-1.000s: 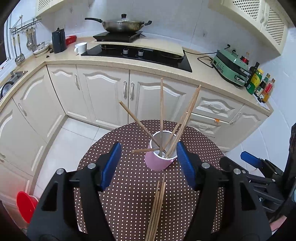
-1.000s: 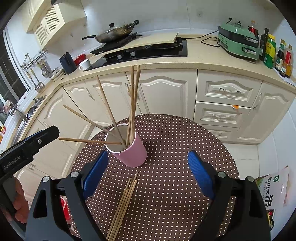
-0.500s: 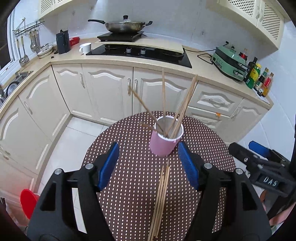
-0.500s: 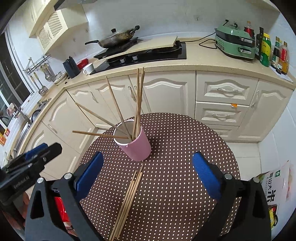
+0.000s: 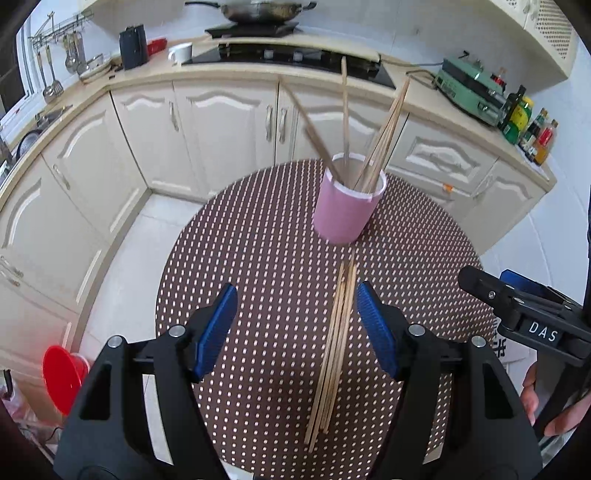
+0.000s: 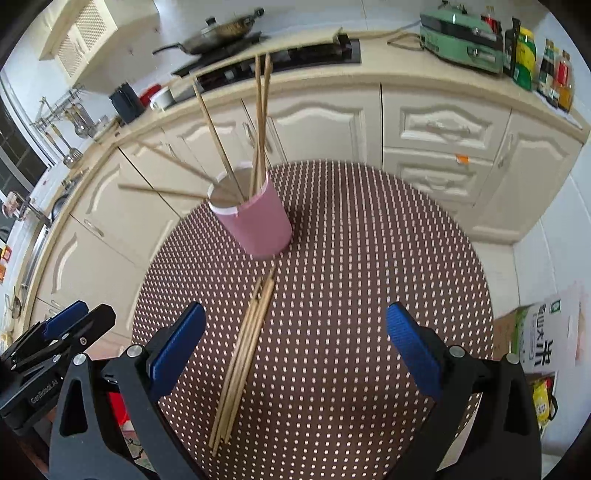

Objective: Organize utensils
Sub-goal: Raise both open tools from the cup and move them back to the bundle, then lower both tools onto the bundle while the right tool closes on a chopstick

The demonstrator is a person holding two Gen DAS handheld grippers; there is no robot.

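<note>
A pink cup [image 5: 347, 210] stands on the round brown dotted table [image 5: 258, 258] and holds several wooden chopsticks [image 5: 384, 136] that fan out of it. The cup also shows in the right wrist view [image 6: 255, 225]. A bundle of loose chopsticks [image 5: 336, 347] lies flat on the table in front of the cup; it shows in the right wrist view too [image 6: 243, 354]. My left gripper [image 5: 295, 328] is open and empty above the table, the bundle by its right finger. My right gripper [image 6: 295, 347] is open and empty, the bundle near its left finger.
Cream kitchen cabinets [image 5: 221, 122] and a counter with a hob [image 5: 288, 55] and a pan run behind the table. A green appliance [image 6: 461, 33] and bottles [image 6: 550, 70] stand at the right. A red bowl [image 5: 61, 373] sits low at the left. A rice bag [image 6: 546, 336] lies on the floor.
Both grippers have pulled back and up from the cup, so the cup looks farther away and more of the loose bundle on the table shows. Both stayed open.
</note>
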